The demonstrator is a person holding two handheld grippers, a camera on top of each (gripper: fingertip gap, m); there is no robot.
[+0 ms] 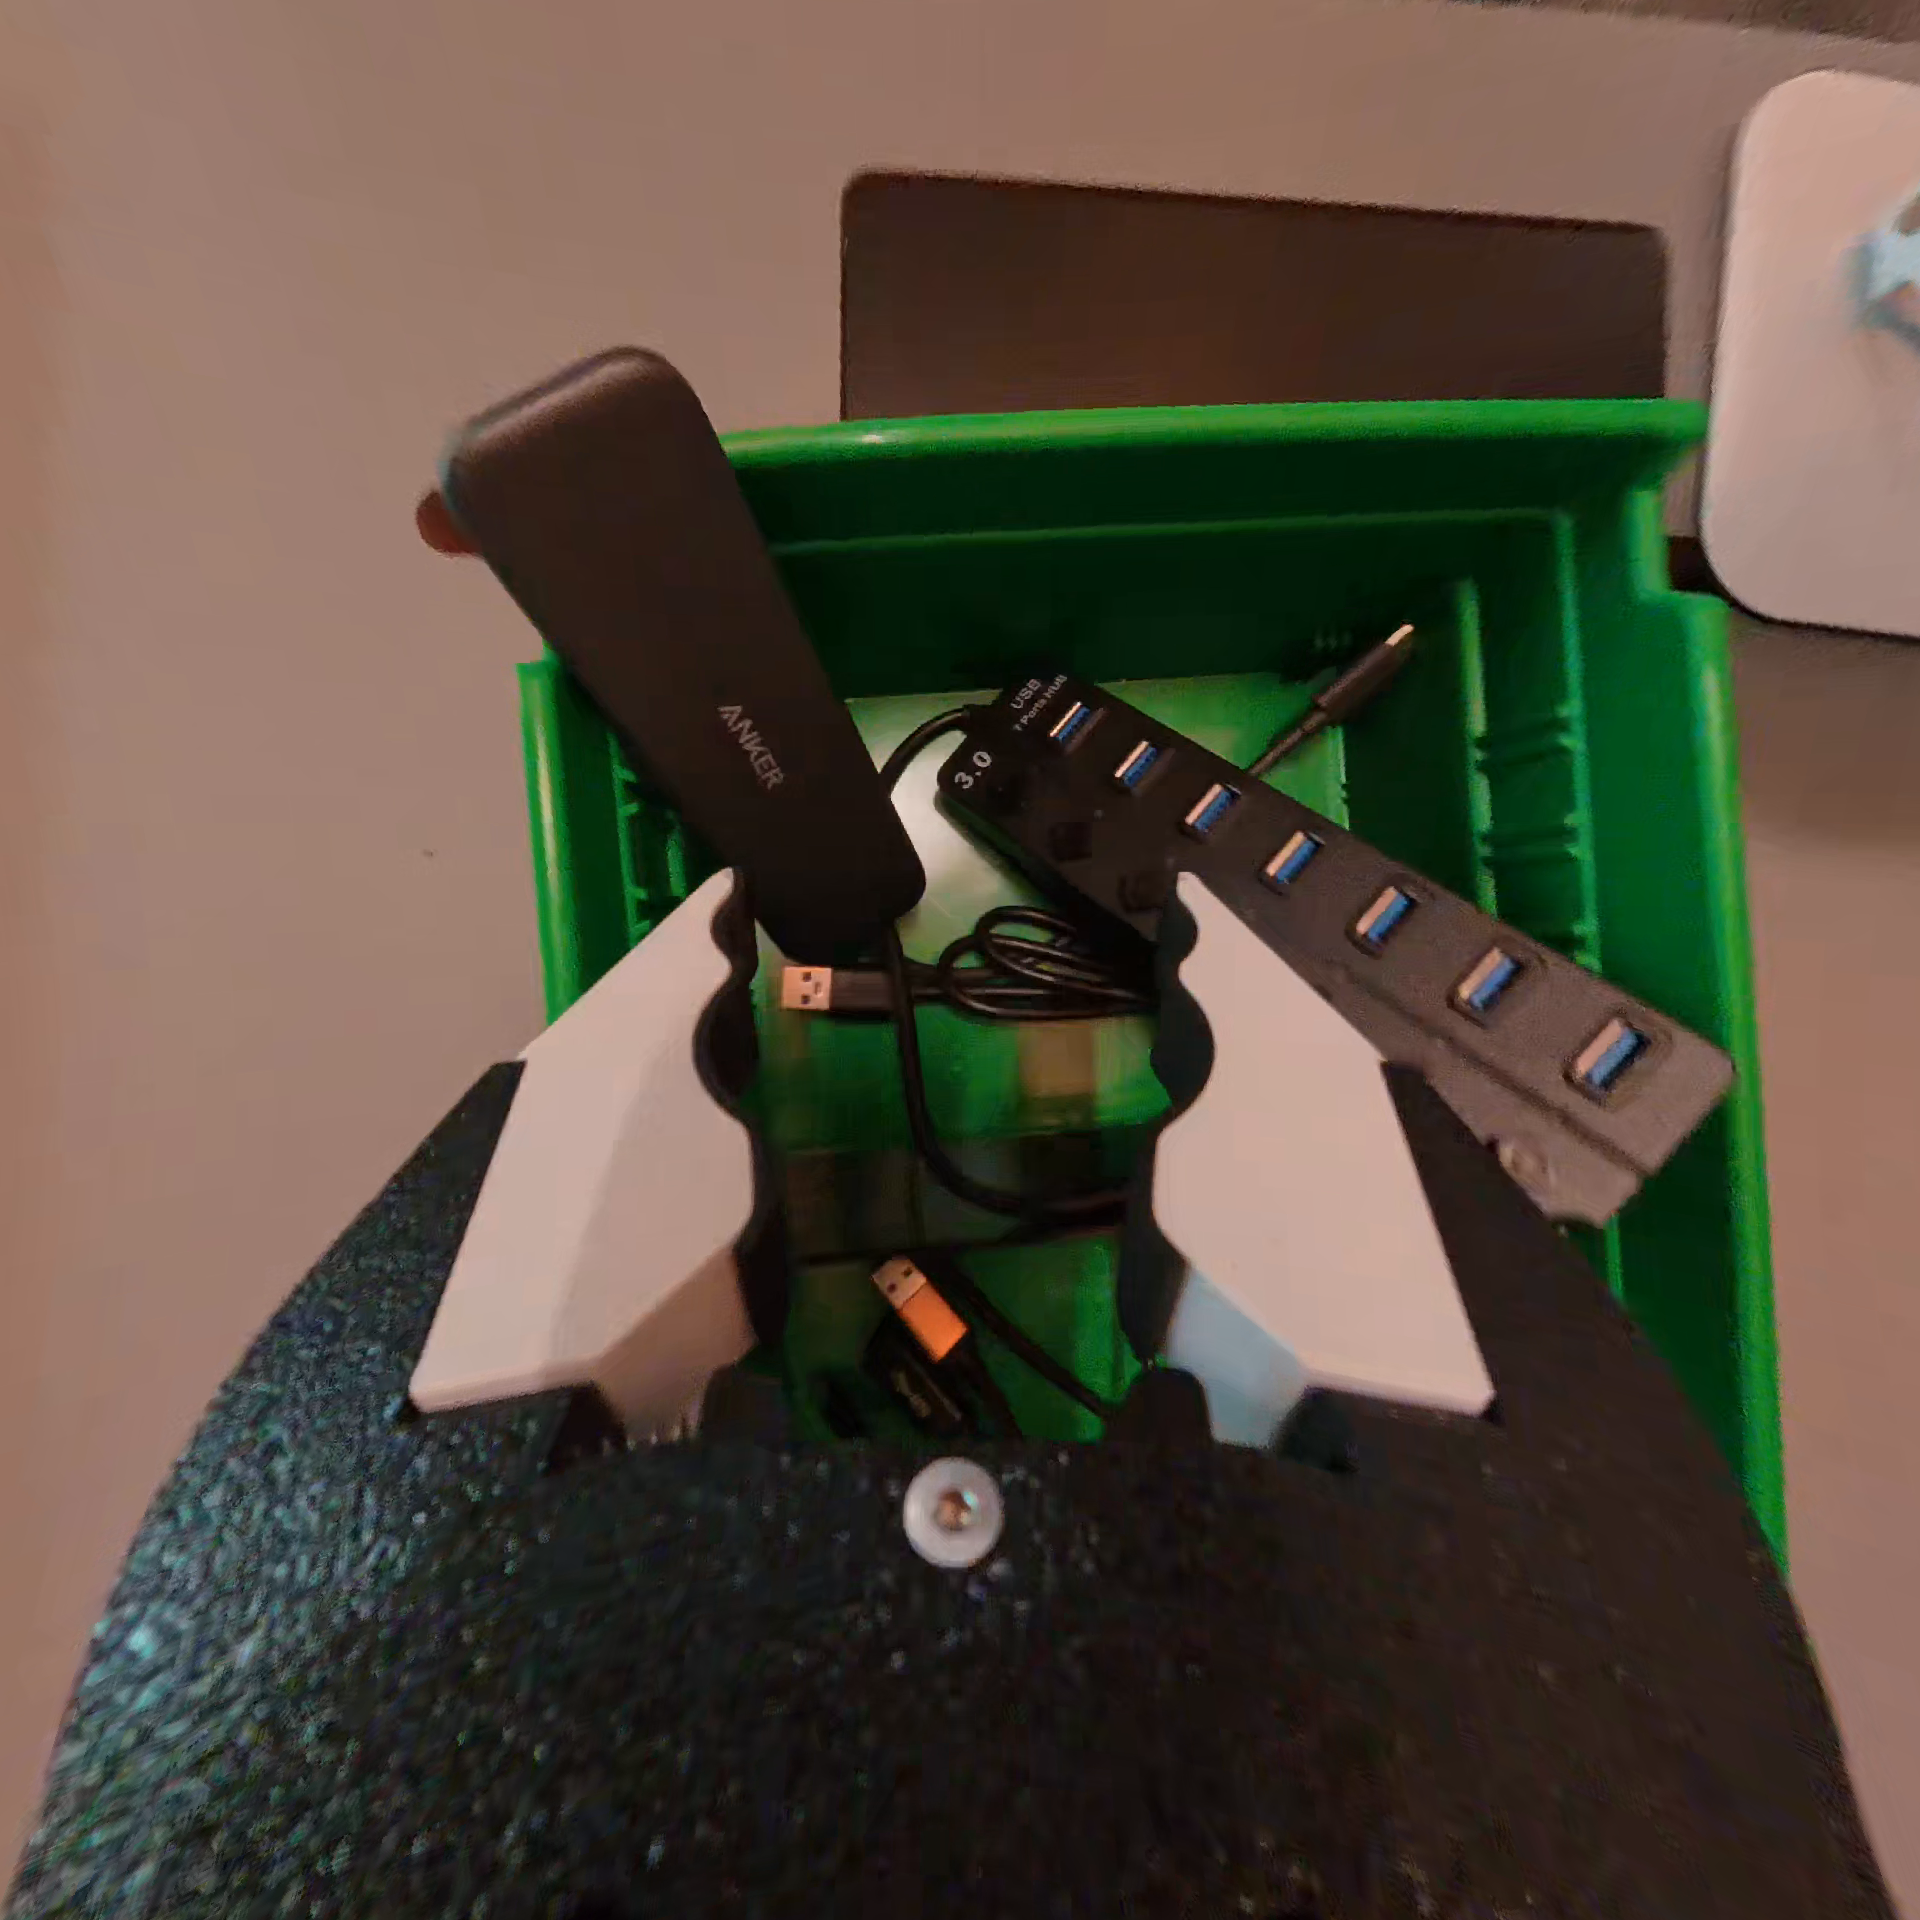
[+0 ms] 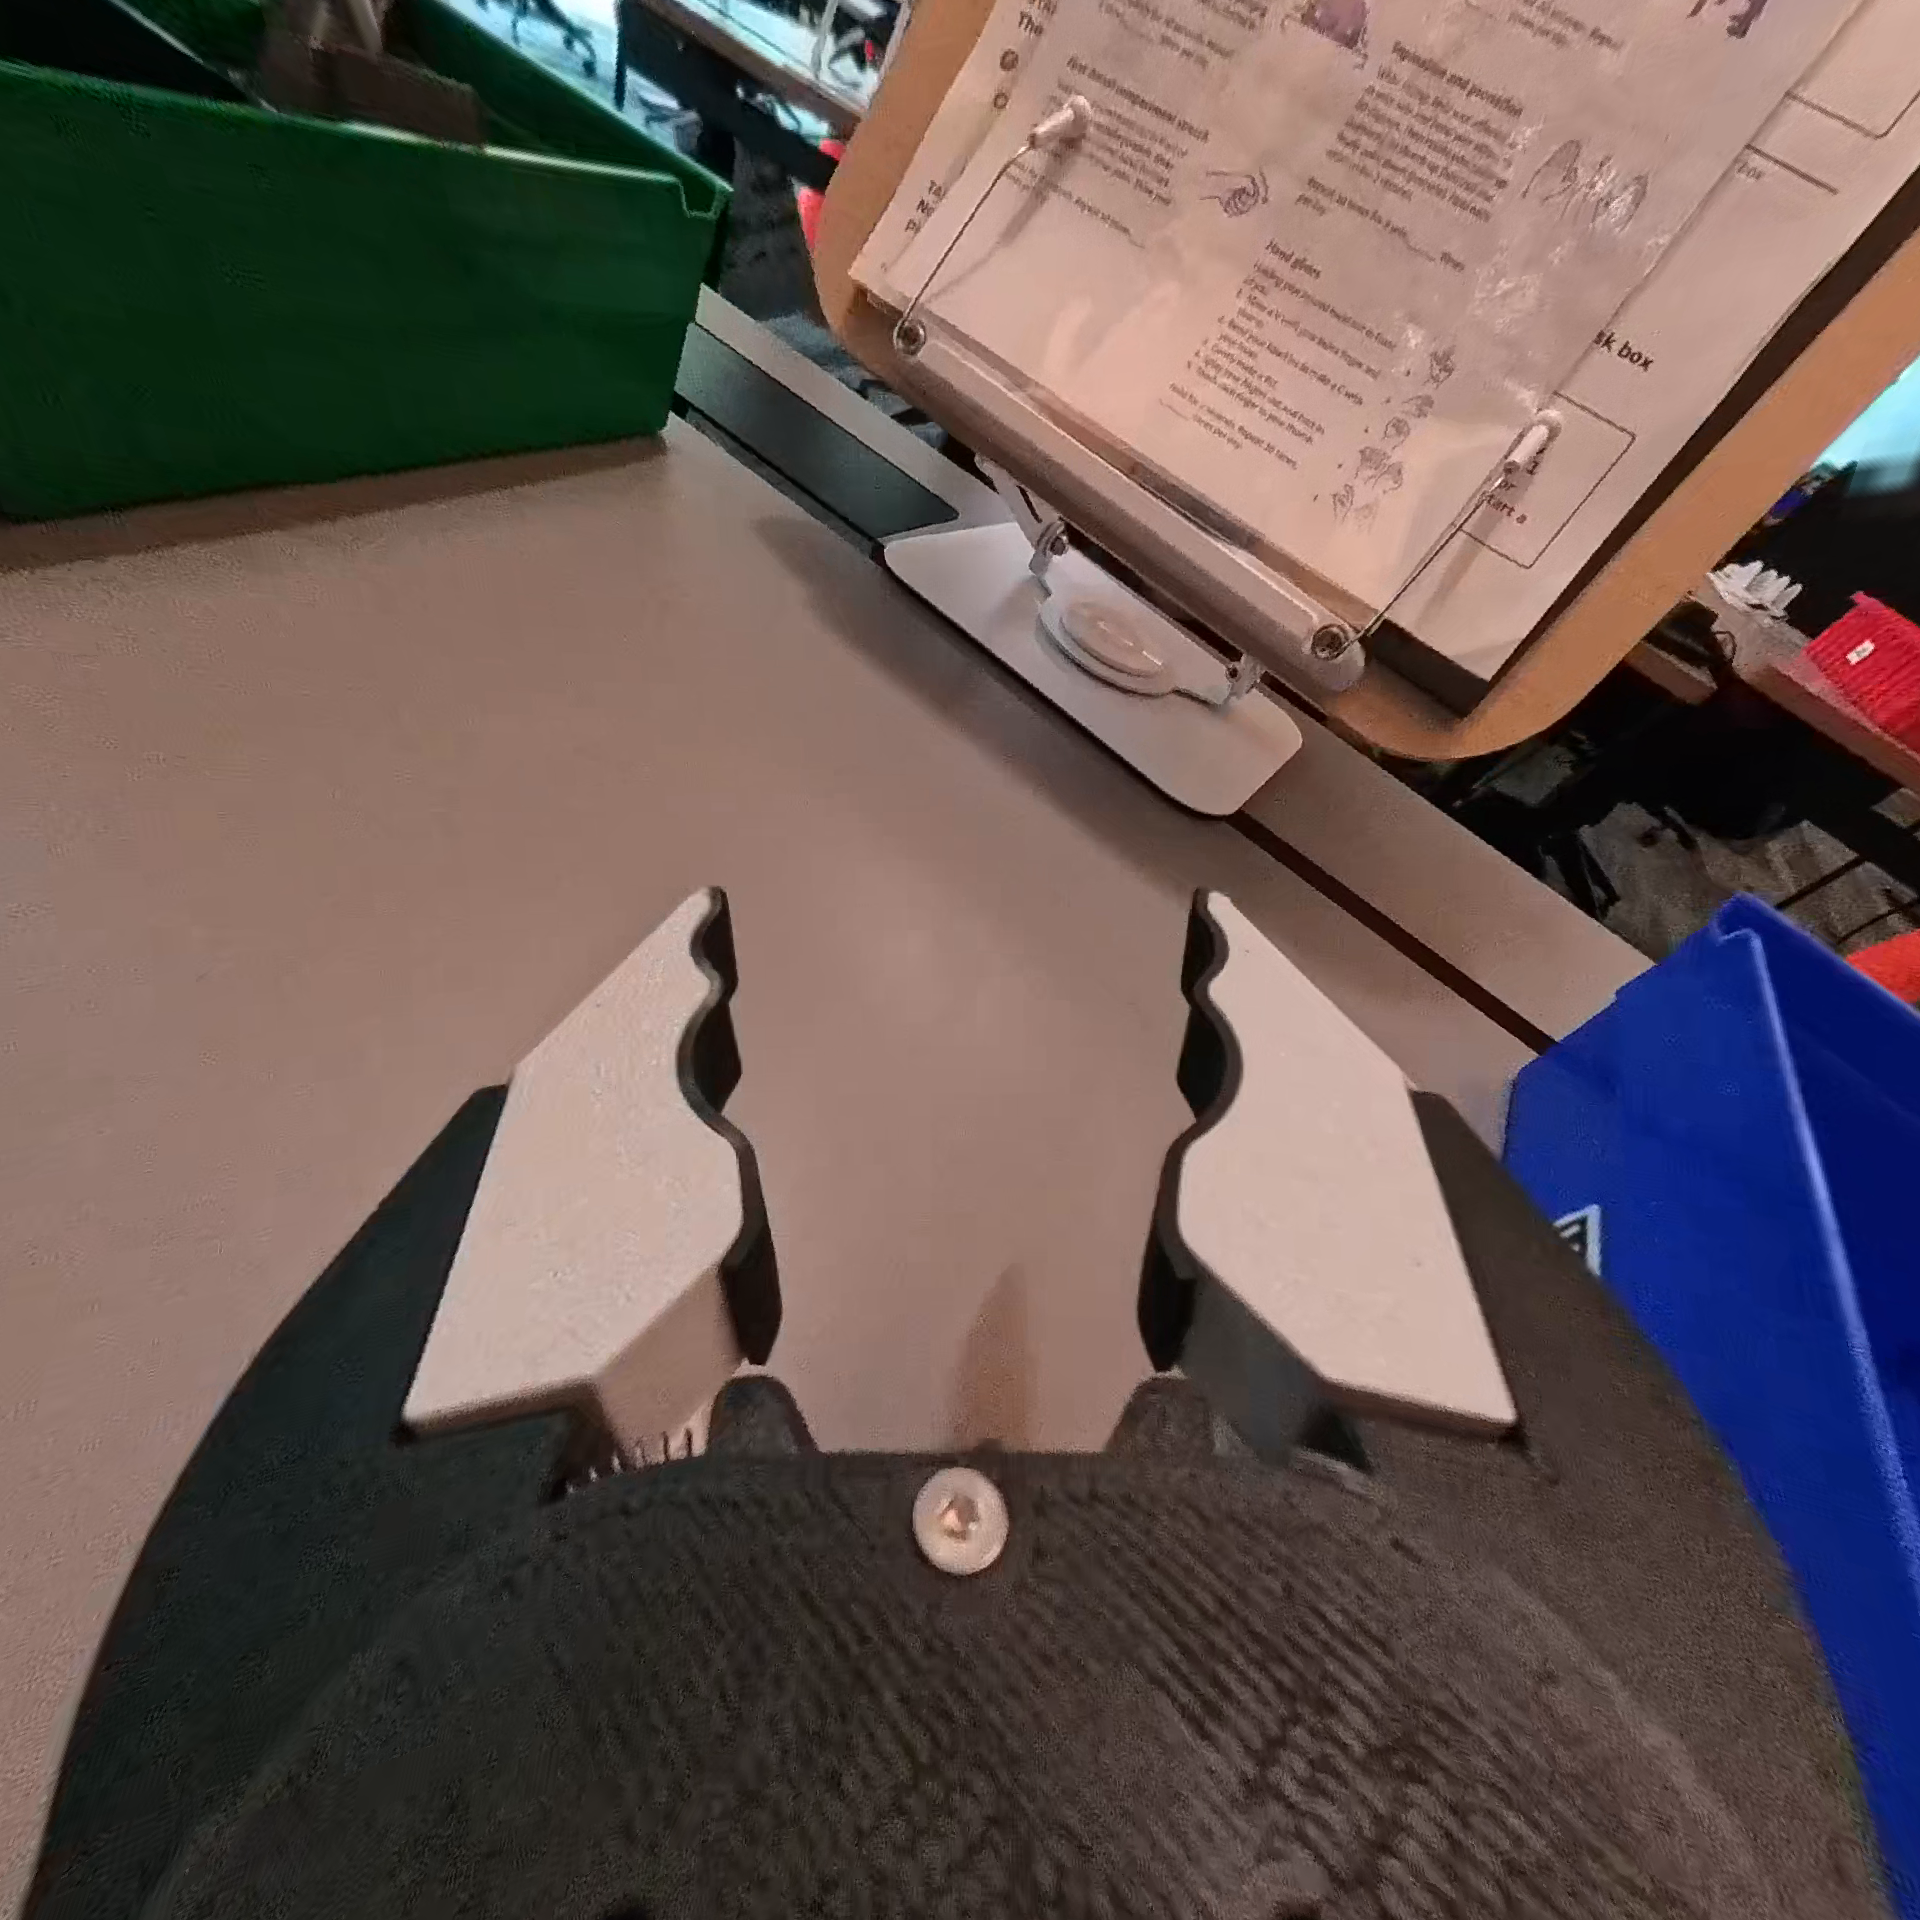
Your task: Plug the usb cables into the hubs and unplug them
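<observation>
The left gripper (image 1: 956,904) hangs over a green bin (image 1: 1662,831), its jaws apart and holding nothing. Just ahead of the left jaw tip lies the near end of a slim black hub (image 1: 665,644), whose long axis runs up and away to the left, its far end propped out over the bin's rim. Off the right jaw tip, a long multi-port hub (image 1: 1340,914) lies on a diagonal, its blue ports facing up, from the bin's middle toward the right wall. Between and below the jaws, on the bin floor, sit a silver-tipped USB plug (image 1: 816,987), a coiled black cable (image 1: 1039,966) and an orange-collared plug (image 1: 925,1320). The right gripper (image 2: 956,904), jaws likewise apart and empty, hovers over the bare surface (image 2: 416,779), the bin (image 2: 312,312) well off to its left; the left gripper is clearly the nearer to hubs and cables.
</observation>
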